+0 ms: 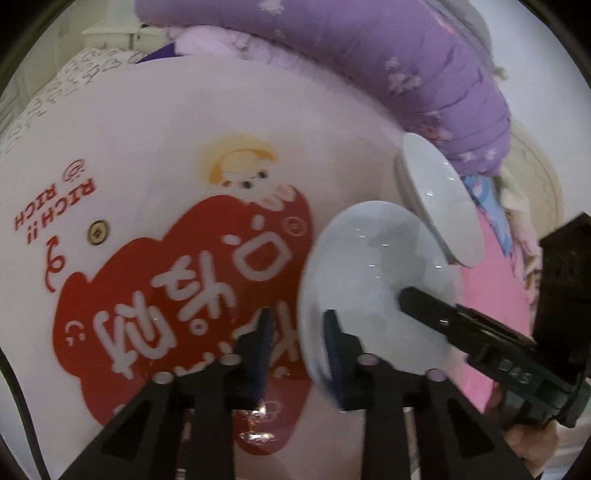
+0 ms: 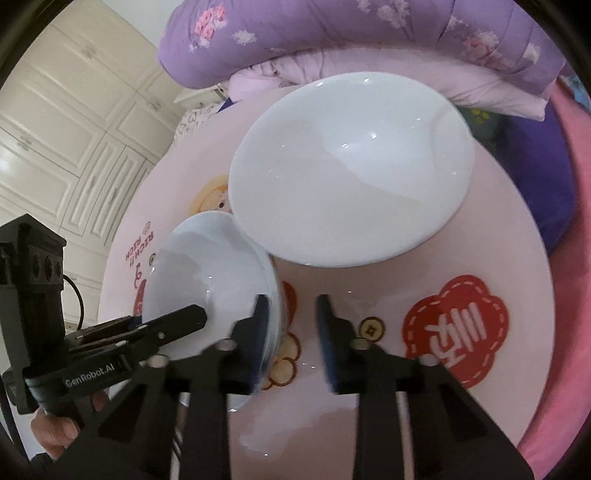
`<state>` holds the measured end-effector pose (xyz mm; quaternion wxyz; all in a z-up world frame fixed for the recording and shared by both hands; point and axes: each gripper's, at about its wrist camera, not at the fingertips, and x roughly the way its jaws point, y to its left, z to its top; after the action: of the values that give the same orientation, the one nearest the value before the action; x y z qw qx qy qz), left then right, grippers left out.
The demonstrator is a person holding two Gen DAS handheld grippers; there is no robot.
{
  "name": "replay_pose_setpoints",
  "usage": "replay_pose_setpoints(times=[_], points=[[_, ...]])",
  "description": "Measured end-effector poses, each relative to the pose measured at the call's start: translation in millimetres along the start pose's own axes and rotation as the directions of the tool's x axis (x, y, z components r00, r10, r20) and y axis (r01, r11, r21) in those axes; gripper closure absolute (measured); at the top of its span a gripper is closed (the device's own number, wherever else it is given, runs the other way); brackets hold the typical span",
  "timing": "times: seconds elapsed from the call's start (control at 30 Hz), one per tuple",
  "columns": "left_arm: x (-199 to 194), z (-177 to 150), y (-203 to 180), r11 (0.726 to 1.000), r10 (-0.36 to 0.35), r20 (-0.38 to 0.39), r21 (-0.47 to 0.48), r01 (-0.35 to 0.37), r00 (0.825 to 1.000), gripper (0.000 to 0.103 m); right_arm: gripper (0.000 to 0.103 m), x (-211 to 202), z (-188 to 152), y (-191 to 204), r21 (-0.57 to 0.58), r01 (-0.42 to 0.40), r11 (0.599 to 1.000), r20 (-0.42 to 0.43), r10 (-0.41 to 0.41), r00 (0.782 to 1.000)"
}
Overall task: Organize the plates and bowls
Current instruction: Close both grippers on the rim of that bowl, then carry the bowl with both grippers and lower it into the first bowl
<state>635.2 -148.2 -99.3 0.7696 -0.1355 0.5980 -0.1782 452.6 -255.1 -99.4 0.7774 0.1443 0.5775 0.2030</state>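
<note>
**Barely begun: both jaws at one small bowl**

Nearest in the left wrist view, the left gripper (image 1: 298,332) stands astride the nine o'clock rim of the small white bowl (image 1: 369,258). One finger is inside the bowl and the other outside. The jaws are a little apart, and a strip of red table print shows between the outer finger and the rim, so I would not call it clamped. In its own view the right gripper (image 2: 291,321) does the same at the bowl's three o'clock rim. Its inner finger lies over the bowl and its outer finger stands clear of the bowl, jaws likewise apart. Both rims are blurred, so a light touch cannot be ruled out.

The bowl sits on the round pink table (image 2: 461,240), over the cartoon print. At about one o'clock from it in the right wrist view lies the deep white plate (image 2: 351,173), upright and empty. Their rims are just beside each other, and I cannot tell whether they touch.

Beyond the table, at twelve o'clock, lies a purple floral quilt (image 2: 332,33). White cupboards (image 2: 74,129) stand at ten o'clock.

As I judge it, nothing is sorted yet, since bowl and plate lie separately. Closing firmly on the bowl, lifting it and setting it in or beside the plate all remain to be done. No other dishes are in view.
</note>
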Motion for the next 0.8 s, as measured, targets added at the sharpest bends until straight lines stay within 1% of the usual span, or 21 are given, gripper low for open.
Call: replay_pose_setpoints(times=[0.03,0.13,0.27,0.43,0.8], points=[[-0.3,-0.2,-2.5,1.000,-0.001,0.002,0.008,0.001,1.000,0.092,0.093,0.1,-0.2,2.0,0.000,-0.008,1.000,0.000,0.008,1.000],[-0.2,-0.1,-4.2,1.000,0.023,0.011,0.014,-0.023,1.000,0.093,0.093,-1.2,-1.6,6.6,-0.004,0.022,1.000,0.008,-0.022,1.000],[-2.5,-4.4,-2.0,1.000,0.013,0.008,0.000,-0.013,1.000,0.093,0.093,-2.9,-5.3,8.2,0.010,0.005,1.000,0.007,-0.005,1.000],[-9.3,-7.8,-1.0,1.000,0.013,0.015,-0.003,-0.013,1.000,0.093,0.093,-5.2,-11.2,14.1,0.004,0.010,1.000,0.008,-0.010,1.000],[-45.7,-27.6,-1.6,1.000,-0.001,0.043,0.012,0.000,0.999,0.093,0.093,-17.9,-20.0,24.7,0.002,0.017,1.000,0.028,-0.017,0.999]])
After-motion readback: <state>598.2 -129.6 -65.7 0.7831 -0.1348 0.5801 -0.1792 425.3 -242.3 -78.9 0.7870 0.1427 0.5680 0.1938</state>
